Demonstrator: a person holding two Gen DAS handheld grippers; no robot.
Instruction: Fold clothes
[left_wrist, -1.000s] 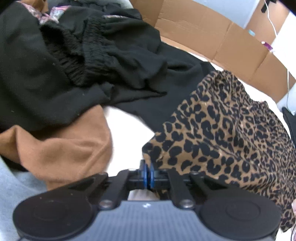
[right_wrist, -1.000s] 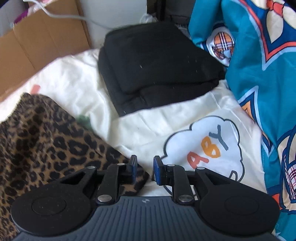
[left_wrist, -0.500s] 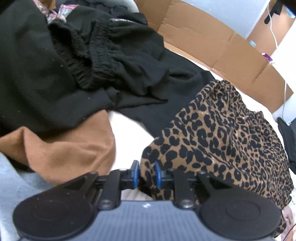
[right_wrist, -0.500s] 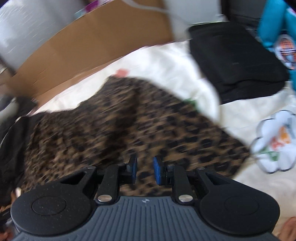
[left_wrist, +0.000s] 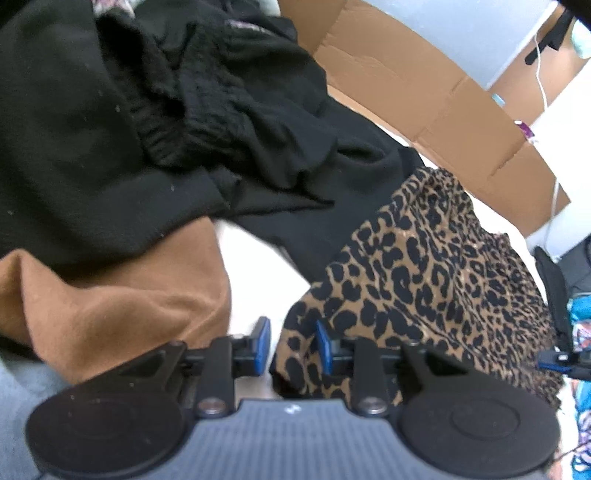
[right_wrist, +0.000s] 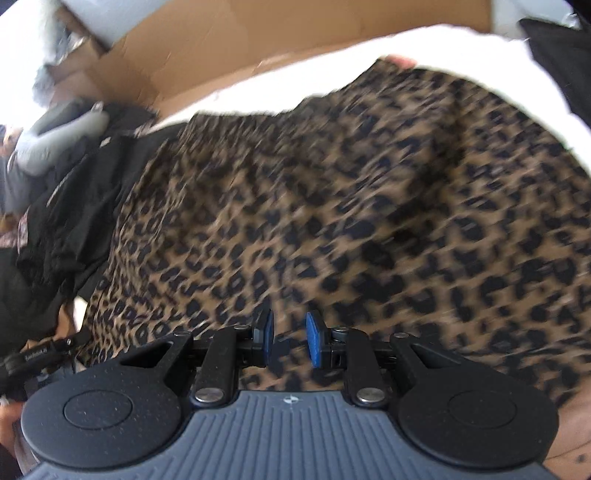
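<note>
A leopard-print garment (left_wrist: 424, 266) lies spread on the white sheet (left_wrist: 258, 266). In the left wrist view its near-left corner sits between the pads of my left gripper (left_wrist: 293, 345). Those jaws are opening, and the left pad stands clear of the cloth. In the right wrist view the leopard-print garment (right_wrist: 332, 184) fills most of the blurred picture. My right gripper (right_wrist: 290, 338) hovers over its near edge, jaws a little apart with nothing pinched.
A heap of black clothes (left_wrist: 147, 129) and a brown garment (left_wrist: 129, 306) lie left of the leopard print. Flattened cardboard (left_wrist: 424, 92) lines the far side. A folded black item (right_wrist: 561, 55) sits at the upper right. Black clothes (right_wrist: 66, 206) border the left.
My left gripper's jaws have gone from shut on the leopard corner to apart. My right gripper has swung left from the cloud-printed white sheet to over the leopard garment.
</note>
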